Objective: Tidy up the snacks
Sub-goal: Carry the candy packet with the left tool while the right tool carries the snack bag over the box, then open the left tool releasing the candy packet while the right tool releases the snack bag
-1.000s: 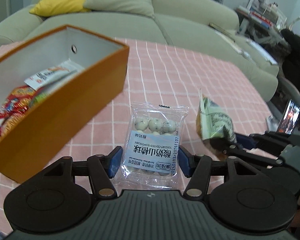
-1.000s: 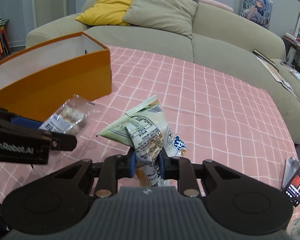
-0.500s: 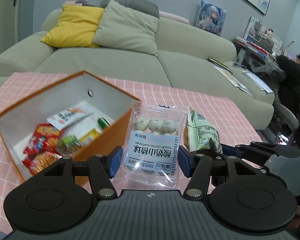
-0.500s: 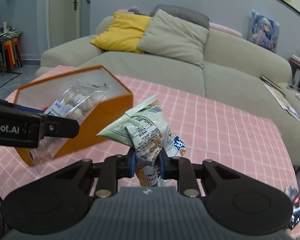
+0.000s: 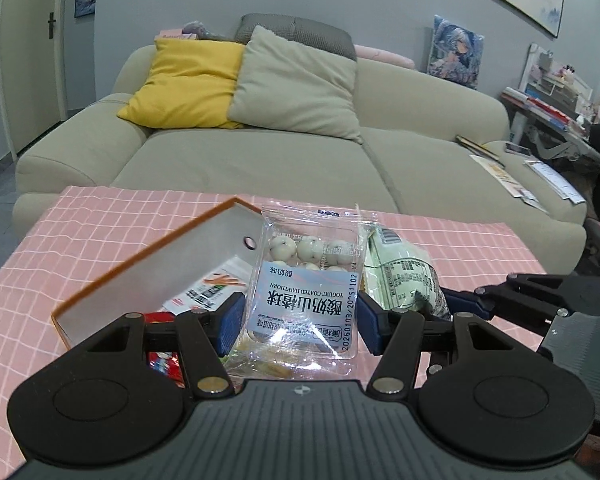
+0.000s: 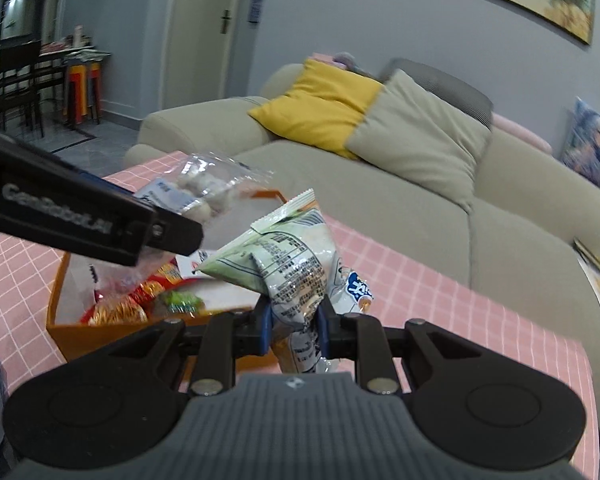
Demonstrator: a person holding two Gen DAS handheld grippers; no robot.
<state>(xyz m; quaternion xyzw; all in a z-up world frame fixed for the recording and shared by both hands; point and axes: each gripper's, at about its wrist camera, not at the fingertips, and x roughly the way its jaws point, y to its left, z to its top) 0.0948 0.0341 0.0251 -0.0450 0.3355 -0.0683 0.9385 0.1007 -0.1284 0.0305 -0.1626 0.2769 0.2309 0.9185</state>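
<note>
Holding entries, listed against the orange box (image 5: 148, 264) as landmark.

Item 1: left gripper (image 5: 298, 320), blue pads pressed against both side edges of a clear packet of yogurt-coated hawthorn balls (image 5: 308, 280). The packet stands upright, white balls at the top and a pale blue label below, raised above the box's open top. From the right wrist view the same packet (image 6: 196, 192) sits over the box's far end.

Item 2: right gripper (image 6: 292, 326), jaws clenched on the crumpled lower part of a pale green snack bag (image 6: 284, 264), which puffs out above the pads. The bag hangs just beside the box's right wall, over the box's near right corner in the right wrist view; in the left wrist view it (image 5: 400, 276) sits right of the clear packet.

Item 3: orange box, white inside, open top, resting on the pink checked tablecloth (image 5: 80, 232). Contents: red and gold wrapped snacks (image 6: 136, 300), a small green packet (image 6: 180, 300), a white sachet (image 5: 204, 292).

Item 4: beige sofa (image 5: 260, 160) behind the box, carrying a yellow cushion (image 5: 188, 84) and a grey-green cushion (image 5: 296, 84).
</note>
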